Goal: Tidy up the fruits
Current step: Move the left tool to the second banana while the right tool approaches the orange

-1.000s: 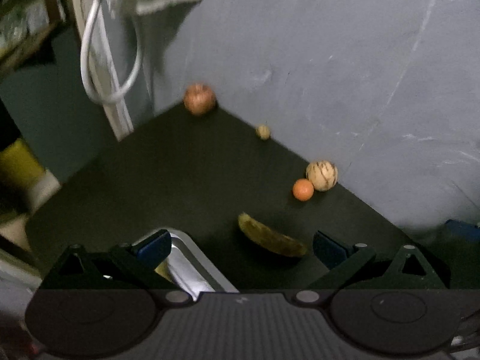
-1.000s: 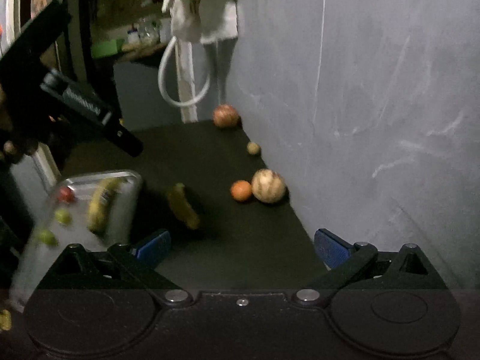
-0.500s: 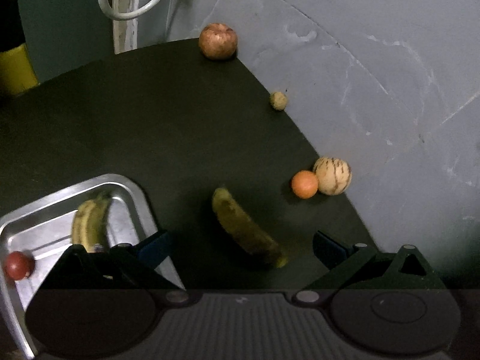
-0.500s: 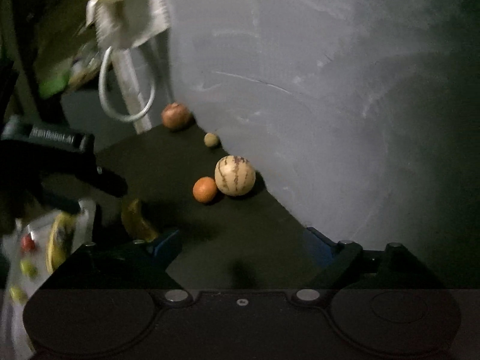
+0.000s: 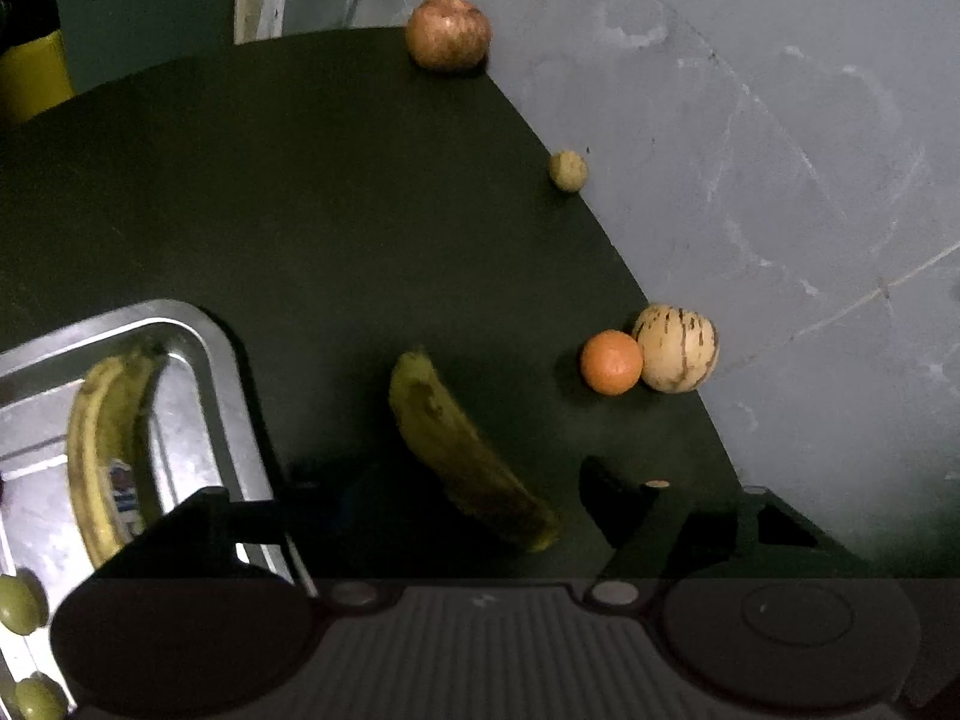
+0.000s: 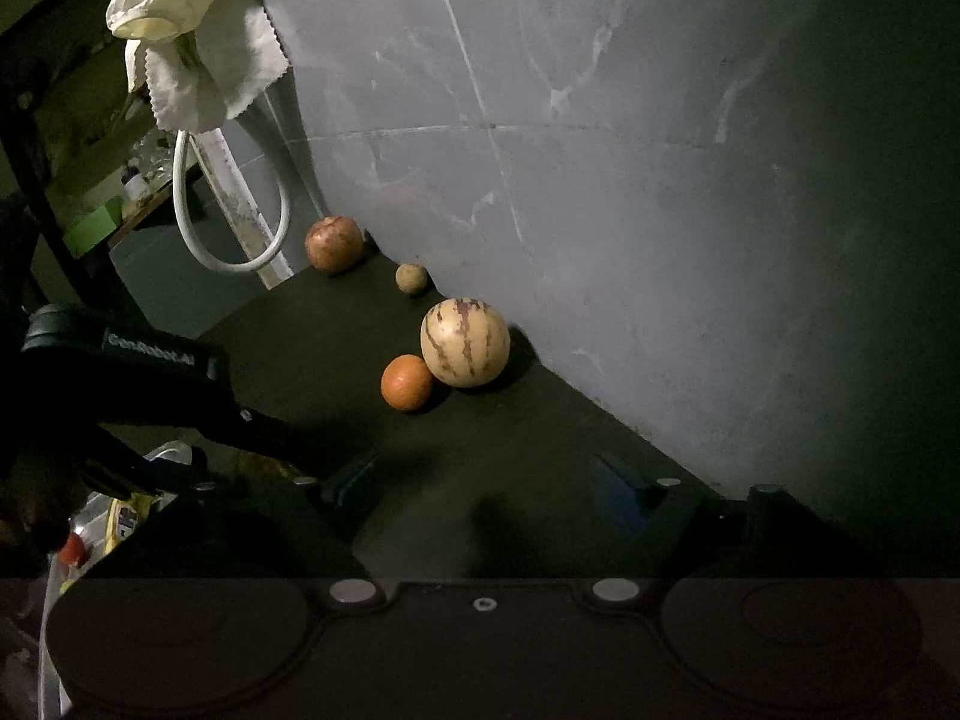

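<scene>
1. Left wrist view: left gripper (image 5: 462, 498) with jaws parted and just closing in, straddling the near end of a dark banana (image 5: 465, 450) that lies on the black table (image 5: 300, 210); pads in shadow, not seen pressing the peel.
2. Left of the left finger: steel tray (image 5: 222, 372) with a yellow banana (image 5: 105, 444) inside, two green fruits (image 5: 18, 600) by its near edge.
3. Ahead and right of the right finger: orange (image 5: 611, 361) touching a striped melon (image 5: 677, 347) at the wall (image 5: 750, 150).
4. Far ahead, along the wall: small tan fruit (image 5: 567, 170) and, farthest, an apple (image 5: 447, 31).
5. Right wrist view: right gripper (image 6: 486, 492) over bare table, jaws parted and just closing in, nothing between the blue pads (image 6: 615, 492).
6. Ahead, between the fingers' lines: orange (image 6: 407, 383) against the melon (image 6: 465, 343); beyond, tan fruit (image 6: 411, 278) and apple (image 6: 333, 243).
7. Left of the left finger: the other gripper's black body, tray corner with a red fruit (image 6: 72, 546) below it.
8. High up to the left: cloth (image 6: 192, 42) and white hose (image 6: 234, 222).
</scene>
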`<control>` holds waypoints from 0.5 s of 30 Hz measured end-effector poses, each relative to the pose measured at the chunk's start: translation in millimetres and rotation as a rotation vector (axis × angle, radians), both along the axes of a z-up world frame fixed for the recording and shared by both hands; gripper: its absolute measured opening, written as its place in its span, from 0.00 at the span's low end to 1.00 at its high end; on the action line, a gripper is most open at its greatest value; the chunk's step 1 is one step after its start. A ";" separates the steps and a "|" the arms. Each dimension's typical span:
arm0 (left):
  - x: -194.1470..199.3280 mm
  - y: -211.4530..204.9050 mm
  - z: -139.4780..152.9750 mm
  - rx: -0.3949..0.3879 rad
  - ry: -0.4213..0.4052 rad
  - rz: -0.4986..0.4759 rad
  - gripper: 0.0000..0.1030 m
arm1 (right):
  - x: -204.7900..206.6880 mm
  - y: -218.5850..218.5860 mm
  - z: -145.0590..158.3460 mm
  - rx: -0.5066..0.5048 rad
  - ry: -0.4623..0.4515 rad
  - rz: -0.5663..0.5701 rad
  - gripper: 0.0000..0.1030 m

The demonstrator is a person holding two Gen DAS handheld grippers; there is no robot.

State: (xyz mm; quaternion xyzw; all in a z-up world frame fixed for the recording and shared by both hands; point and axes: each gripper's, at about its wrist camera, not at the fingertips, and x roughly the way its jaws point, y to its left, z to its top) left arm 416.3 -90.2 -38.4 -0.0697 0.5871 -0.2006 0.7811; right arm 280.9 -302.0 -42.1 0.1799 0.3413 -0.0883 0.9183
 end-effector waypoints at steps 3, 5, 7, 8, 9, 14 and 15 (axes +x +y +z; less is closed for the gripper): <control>0.0 -5.4 -5.6 0.013 0.008 0.001 0.65 | 5.9 -0.3 -2.8 0.009 -0.005 0.014 0.72; 2.0 -6.3 -9.1 0.021 0.011 0.009 0.62 | 10.0 -0.2 -5.3 0.018 -0.008 0.022 0.70; 4.5 -5.7 -12.4 0.030 0.014 0.022 0.57 | 13.3 -0.2 -7.9 0.030 -0.008 0.026 0.68; 5.9 -4.9 -14.5 0.034 0.017 0.030 0.56 | 16.0 -0.4 -9.6 0.038 -0.007 0.028 0.67; 7.3 -3.8 -16.3 0.038 0.018 0.036 0.51 | 18.1 -0.5 -11.1 0.045 -0.006 0.031 0.66; 11.6 -0.2 -18.5 0.034 0.005 0.049 0.45 | 33.6 1.5 -17.1 0.088 -0.006 0.050 0.61; 12.2 -0.2 -18.7 0.035 0.002 0.049 0.44 | 36.6 2.0 -18.1 0.096 -0.007 0.053 0.61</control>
